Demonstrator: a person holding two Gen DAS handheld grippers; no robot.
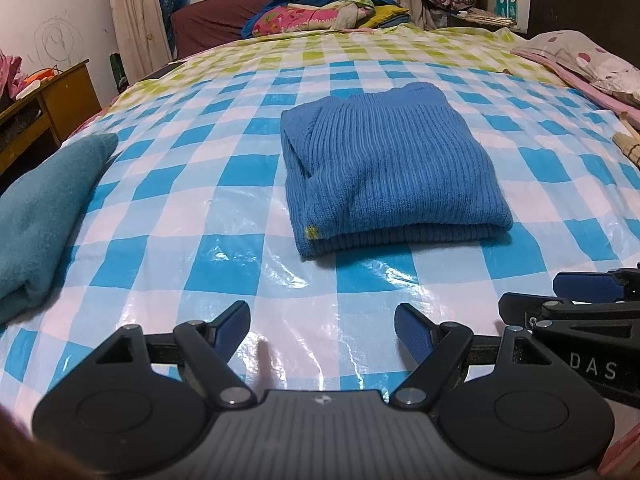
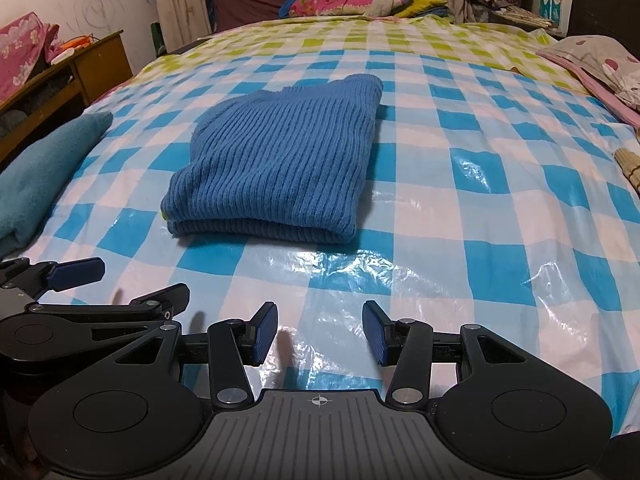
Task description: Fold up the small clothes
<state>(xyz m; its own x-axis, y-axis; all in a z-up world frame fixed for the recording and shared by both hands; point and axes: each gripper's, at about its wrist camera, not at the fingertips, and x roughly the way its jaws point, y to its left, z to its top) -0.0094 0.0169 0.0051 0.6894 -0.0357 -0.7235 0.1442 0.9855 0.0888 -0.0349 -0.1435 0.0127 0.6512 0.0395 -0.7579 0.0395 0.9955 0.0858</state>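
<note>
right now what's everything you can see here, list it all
sweater: 1, blue ribbed, folded, middle of the bed
cover: 1, blue, white and green checked plastic, over the bed
towel: 1, teal, left edge of the bed
bedding pile: 1, pink, blue and yellow, far end
pillow: 1, pale, spotted, far right
cabinet: 1, brown wood, left of the bed
left tool: 1, black with blue pads, open, empty
right tool: 1, same, open, empty
</note>
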